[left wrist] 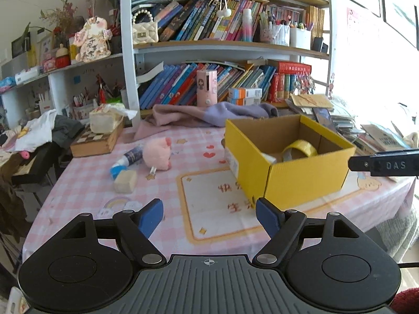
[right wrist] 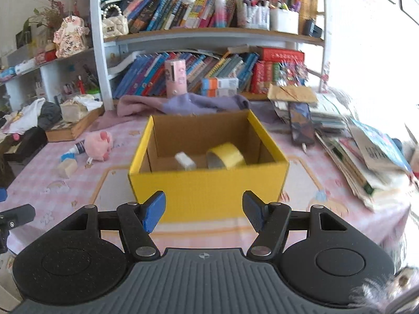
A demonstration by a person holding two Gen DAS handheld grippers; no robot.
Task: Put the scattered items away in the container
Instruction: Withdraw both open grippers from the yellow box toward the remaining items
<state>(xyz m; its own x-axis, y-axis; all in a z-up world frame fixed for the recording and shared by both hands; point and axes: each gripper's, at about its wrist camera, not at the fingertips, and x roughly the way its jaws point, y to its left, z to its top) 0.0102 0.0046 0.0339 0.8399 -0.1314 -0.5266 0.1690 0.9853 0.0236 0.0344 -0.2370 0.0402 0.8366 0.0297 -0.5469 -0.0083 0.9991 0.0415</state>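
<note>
While both pairs of tongs hang spread and empty above the near edge of the bench [left wrist: 78, 191], the open yellow corrugated cardboard box [right wrist: 209, 191] sits mid-bench, top open so things can be dropped straight in. A yellow roll of tape [right wrist: 226, 158] and a small white block [right wrist: 185, 161] already lie on its floor. The right tongs [right wrist: 204, 209] face the box squarely, which suits dropping things in. The left tongs [left wrist: 209, 214] point left of it, toward the items left out: a pink plush pig [left wrist: 157, 154], a blue-and-white tube [left wrist: 128, 158] touching the plush, and a cream rectangular eraser-like block [left wrist: 125, 181] just beside the tube's cap. I judge the plush an easy, yielding grip.
</note>
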